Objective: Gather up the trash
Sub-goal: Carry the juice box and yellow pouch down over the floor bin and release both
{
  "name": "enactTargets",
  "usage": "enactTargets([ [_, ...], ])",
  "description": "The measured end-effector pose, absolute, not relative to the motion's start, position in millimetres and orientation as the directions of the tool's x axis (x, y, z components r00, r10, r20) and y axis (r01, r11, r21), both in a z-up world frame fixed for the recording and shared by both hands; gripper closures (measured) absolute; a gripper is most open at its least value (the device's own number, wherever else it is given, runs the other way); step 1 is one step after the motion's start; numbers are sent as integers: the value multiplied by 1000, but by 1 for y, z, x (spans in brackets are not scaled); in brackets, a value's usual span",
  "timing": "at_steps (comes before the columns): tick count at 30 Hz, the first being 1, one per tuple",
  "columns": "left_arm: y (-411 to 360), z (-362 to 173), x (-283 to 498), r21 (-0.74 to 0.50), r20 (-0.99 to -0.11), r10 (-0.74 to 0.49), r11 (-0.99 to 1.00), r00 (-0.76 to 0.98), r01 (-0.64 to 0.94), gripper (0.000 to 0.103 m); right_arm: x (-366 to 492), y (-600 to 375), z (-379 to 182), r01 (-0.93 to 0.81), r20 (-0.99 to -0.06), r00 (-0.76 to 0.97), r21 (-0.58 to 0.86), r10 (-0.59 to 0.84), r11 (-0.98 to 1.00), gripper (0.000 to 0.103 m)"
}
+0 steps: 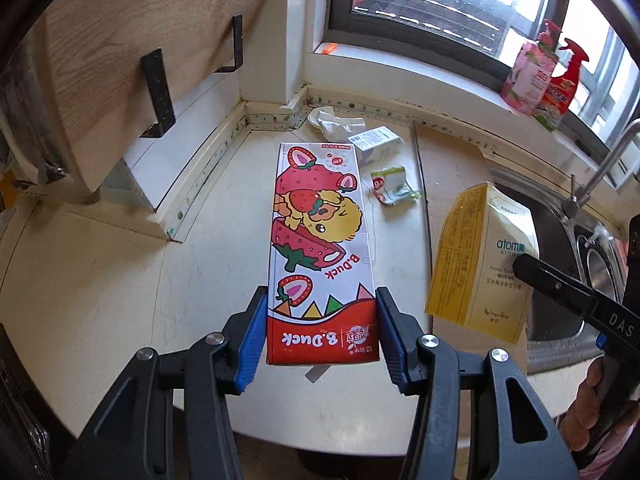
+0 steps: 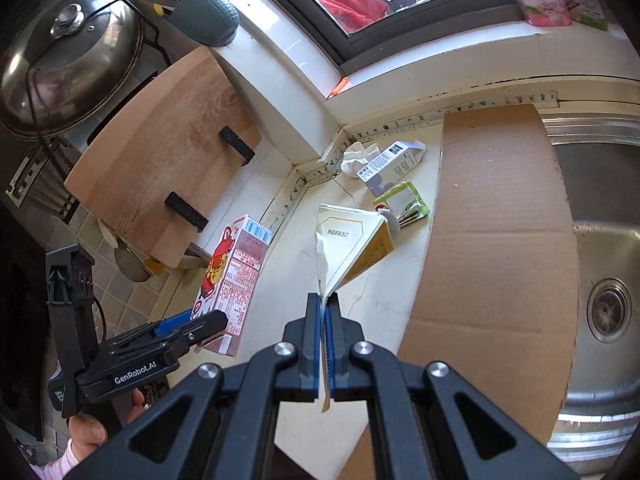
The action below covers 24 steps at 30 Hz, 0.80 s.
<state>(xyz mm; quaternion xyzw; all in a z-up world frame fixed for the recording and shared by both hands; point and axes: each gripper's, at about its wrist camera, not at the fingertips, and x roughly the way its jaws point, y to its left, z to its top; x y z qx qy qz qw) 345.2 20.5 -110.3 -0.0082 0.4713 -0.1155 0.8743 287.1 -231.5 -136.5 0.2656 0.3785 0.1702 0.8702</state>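
While clamped at its red lower end between the blue pads of the left gripper (image 1: 322, 334), fills the centre of the left wrist view: a tall strawberry carton (image 1: 318, 248), white and red, printed with a yellow cartoon duck and strawberries, raised clear of the cream table (image 1: 100, 280). Seen also at lower left of the right wrist view, barcode end up. Pinched flat in the fully closed right gripper (image 2: 323, 344), at frame centre: a crumpled yellow-and-white box (image 2: 352, 244), one end squashed to a thin edge, likewise off the table. Left lying in the far corner, upper centre: a white tissue wad (image 2: 354, 154), a small white barcoded box (image 2: 394, 160), and a crushed green wrapper (image 2: 404, 202). To the right, a cardboard sheet (image 2: 492, 240) overlapping a steel sink (image 2: 600, 240). At upper left, a wooden board (image 2: 168, 152) and a pot lid (image 2: 68, 56).
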Motion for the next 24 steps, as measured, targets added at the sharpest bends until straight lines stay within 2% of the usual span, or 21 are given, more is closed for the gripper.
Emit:
enactTargets([
  [10,61,-112,215,-126,-800,-303,929,519,348,53,141,-181,-115,-67,-545,739,527,397,847,101],
  [24,94,-142,100,-152,-833,-381,854,400,497,53,16,-132,-163,57,-672,660,492,337,869,101],
])
